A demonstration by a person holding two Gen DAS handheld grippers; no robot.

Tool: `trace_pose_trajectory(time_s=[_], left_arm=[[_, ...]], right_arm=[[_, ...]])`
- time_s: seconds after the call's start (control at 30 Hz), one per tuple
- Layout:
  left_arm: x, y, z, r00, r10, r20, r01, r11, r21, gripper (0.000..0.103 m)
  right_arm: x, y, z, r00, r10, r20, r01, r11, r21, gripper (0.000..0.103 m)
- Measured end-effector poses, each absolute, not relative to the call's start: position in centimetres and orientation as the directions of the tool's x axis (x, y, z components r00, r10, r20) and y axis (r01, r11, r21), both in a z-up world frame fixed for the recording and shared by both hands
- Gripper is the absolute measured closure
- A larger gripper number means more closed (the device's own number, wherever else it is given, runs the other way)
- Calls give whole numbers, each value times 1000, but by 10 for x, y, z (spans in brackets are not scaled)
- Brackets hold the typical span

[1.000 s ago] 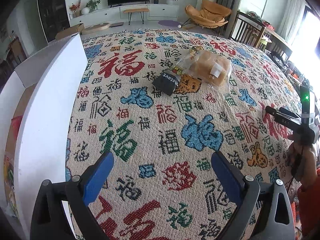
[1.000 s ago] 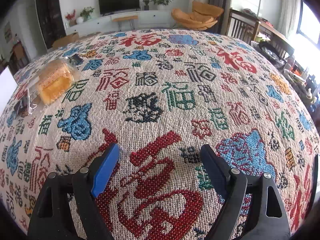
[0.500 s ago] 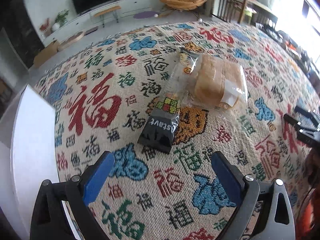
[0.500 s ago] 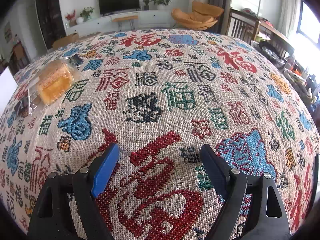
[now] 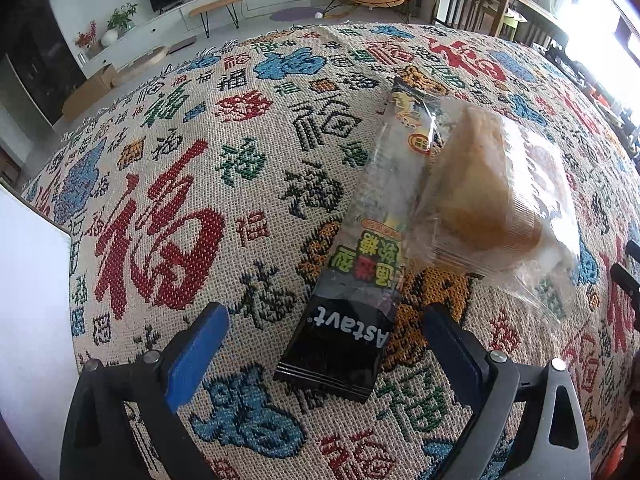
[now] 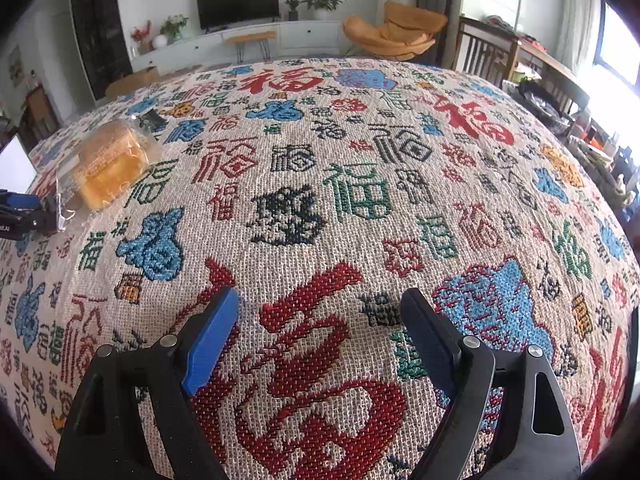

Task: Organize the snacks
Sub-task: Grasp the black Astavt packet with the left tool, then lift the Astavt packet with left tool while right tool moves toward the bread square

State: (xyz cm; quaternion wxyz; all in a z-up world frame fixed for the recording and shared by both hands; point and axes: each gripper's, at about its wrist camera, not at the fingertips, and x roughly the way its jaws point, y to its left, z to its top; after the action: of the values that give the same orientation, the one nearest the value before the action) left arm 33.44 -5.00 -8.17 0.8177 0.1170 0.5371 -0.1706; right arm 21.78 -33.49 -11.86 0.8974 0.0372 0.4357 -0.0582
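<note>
A long snack packet [image 5: 352, 280] with a black near end and a clear middle lies on the patterned tablecloth [image 5: 180, 184]. A bagged piece of bread [image 5: 492, 196] lies beside it on the right, touching it. My left gripper [image 5: 324, 336] is open, low over the cloth, its fingers on either side of the packet's black end. My right gripper [image 6: 320, 320] is open and empty over bare cloth. The bread [image 6: 108, 164] shows far left in the right wrist view, with the left gripper's tip [image 6: 20, 210] beside it.
A white box wall [image 5: 28, 320] stands at the left edge of the left wrist view and shows again in the right wrist view [image 6: 14, 164]. The right gripper's tip [image 5: 628, 276] shows at the right edge. Chairs and a TV stand lie beyond the table.
My left gripper has moved forward and down to the black snack packet, which now lies between its open fingers. The right gripper has not moved.
</note>
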Motion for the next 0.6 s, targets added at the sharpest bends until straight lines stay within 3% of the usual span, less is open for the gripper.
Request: trace_pose_trajectory(time_s=[0.27,0.33,0.37,0.4,0.47,0.5,0.6], left_arm=[[341,-47,-83,394,-177,-902,372,928,-21,6],[342,-47,-83,405,-177,-897,375,927,-14,10],[341,-47,-81,421,-178,-890,376,927,-7,23],[340,-46,-78,436,-188,-880,377,926,-11,48],[338,-40,-73,430,-217,-877,368,928,-49,69],[336,-36,-71,426,-237,-873,362,929,-76,77],[317,-16,-69,436,-251,-864,293,947,-128,79]], right_arm=[[218,-335,-119,614,-72,-786,137,990,16,17],[218,-335,-119,614,-72,-786,137,990,16,17],[218,-335,-119,614,-72,-786,137,990,16,17],[218,-335,-119,614,-72,-786,137,990,16,17],[218,-335,-119,614,-72,-786,137,990,16,17],[218,-335,-119,614,-72,-786,137,990,16,17],[218,-335,-119,614,-72,-786,137,990,16,17]])
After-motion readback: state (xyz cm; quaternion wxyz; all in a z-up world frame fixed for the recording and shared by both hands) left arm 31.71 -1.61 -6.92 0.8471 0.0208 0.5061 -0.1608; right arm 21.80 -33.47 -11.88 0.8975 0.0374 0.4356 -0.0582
